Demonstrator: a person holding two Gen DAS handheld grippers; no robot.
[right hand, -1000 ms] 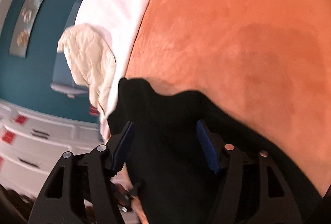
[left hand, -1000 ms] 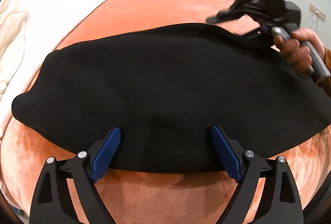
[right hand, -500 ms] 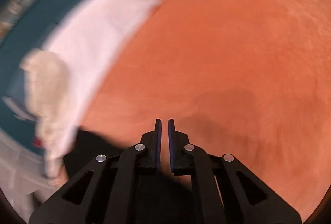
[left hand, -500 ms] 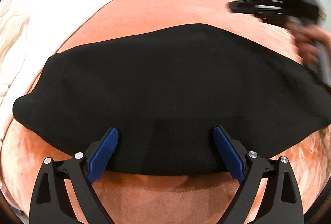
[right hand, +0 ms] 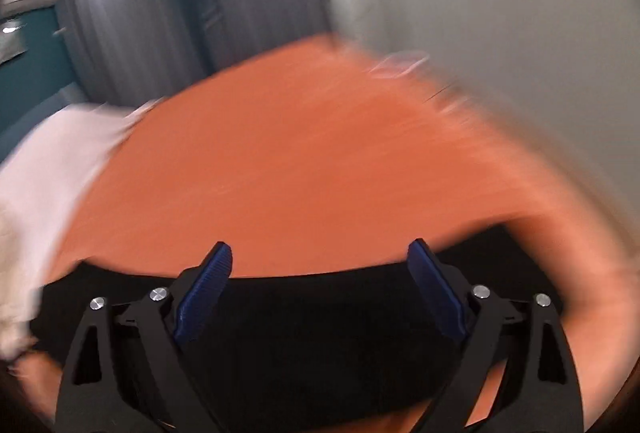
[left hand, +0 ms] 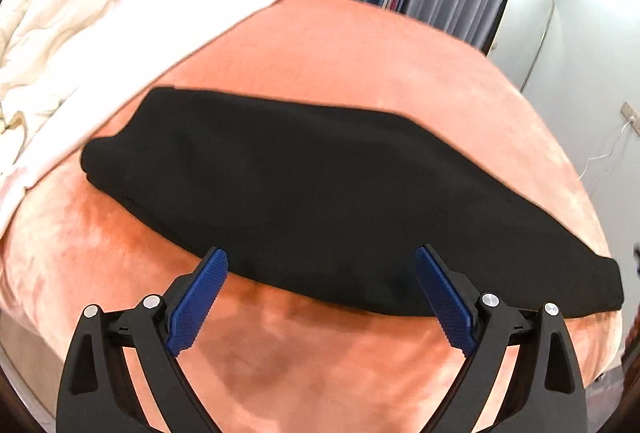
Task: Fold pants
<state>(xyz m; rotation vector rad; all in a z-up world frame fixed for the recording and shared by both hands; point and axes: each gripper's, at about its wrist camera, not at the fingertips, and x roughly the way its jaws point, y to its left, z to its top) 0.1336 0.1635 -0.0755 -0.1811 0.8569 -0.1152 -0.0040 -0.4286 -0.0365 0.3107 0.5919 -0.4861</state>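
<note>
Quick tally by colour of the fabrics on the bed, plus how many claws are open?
Black: 1, the pants
Orange: 1, the blanket
White: 1, the bedding
Open claws: 2, left claw and right claw
Total: 3 fabrics, 2 claws

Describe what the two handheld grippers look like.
The left gripper and the right gripper look alike: black frames with triangular cutouts, silver screw heads at the joints, and two fingers, each faced with a ribbed blue pad. No cables, markings or sleeves show.
</note>
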